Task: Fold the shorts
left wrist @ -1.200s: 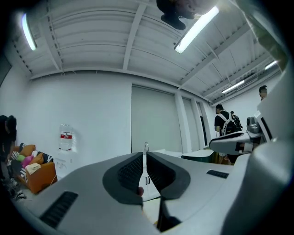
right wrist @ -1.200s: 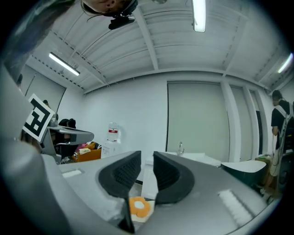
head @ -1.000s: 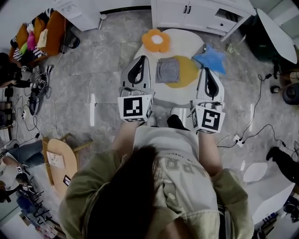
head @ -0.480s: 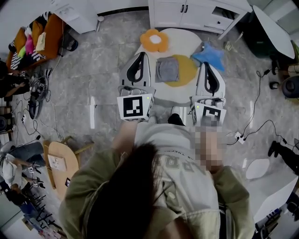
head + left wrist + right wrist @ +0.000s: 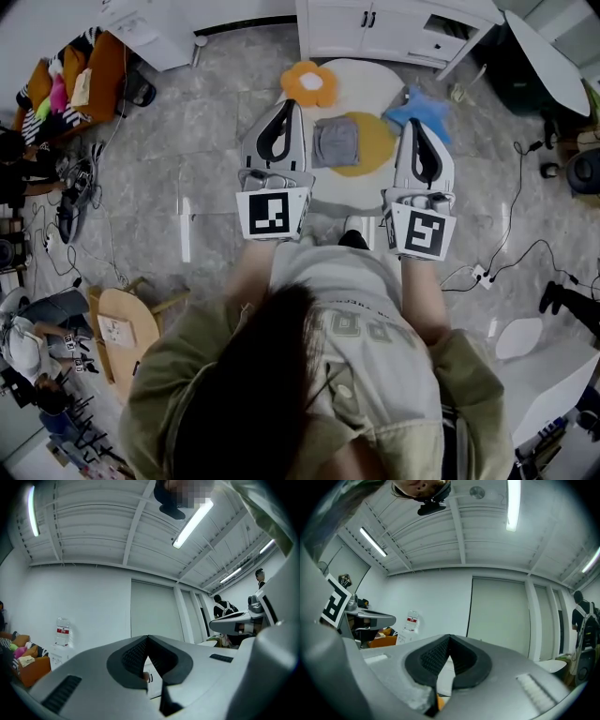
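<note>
- Shorts [image 5: 336,141]: grey, lying in a compact square on the yellow mat [image 5: 377,142], at the person's 12 o'clock.
- Judged soft, light and limp; take hold at edge corners.
- Left gripper [image 5: 288,108] at their 9 o'clock, right gripper [image 5: 413,127] at 3 o'clock: both closed tight, empty.

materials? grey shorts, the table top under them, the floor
Grey shorts: soft cloth, matte; they lie as a flat, soft-edged square with faint creases. Weave too small to tell.
Table: smooth white top, possibly laminate or painted board; the look leaves it open.
Floor: grey marble-look tiles, polished; veining, joint lines and reflected light streaks show.
</note>
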Demonstrator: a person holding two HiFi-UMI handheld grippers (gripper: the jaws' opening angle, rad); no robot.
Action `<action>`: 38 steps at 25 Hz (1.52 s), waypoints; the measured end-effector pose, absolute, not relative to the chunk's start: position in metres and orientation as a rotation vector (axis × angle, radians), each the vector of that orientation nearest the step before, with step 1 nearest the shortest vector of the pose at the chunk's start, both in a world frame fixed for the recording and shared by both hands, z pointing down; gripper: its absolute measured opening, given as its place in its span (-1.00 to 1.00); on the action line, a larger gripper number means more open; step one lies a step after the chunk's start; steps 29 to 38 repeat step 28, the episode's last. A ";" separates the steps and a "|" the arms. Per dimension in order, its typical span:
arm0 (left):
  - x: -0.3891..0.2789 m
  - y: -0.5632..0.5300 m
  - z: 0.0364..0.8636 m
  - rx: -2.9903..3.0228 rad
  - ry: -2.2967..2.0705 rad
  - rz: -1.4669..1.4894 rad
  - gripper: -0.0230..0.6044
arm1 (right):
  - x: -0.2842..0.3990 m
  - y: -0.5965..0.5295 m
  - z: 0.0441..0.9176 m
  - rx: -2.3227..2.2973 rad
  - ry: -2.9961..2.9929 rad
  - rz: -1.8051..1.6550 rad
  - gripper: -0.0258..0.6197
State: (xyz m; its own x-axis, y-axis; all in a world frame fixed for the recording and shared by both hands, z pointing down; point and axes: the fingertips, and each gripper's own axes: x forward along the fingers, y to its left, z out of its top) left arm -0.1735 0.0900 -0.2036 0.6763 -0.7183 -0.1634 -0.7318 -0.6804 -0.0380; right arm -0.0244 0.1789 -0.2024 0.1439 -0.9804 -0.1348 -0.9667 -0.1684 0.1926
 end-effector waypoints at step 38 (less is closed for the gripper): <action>-0.165 0.097 -0.211 -2.752 1.153 0.231 -0.90 | -0.020 0.175 -0.197 2.283 -1.915 -0.355 -0.92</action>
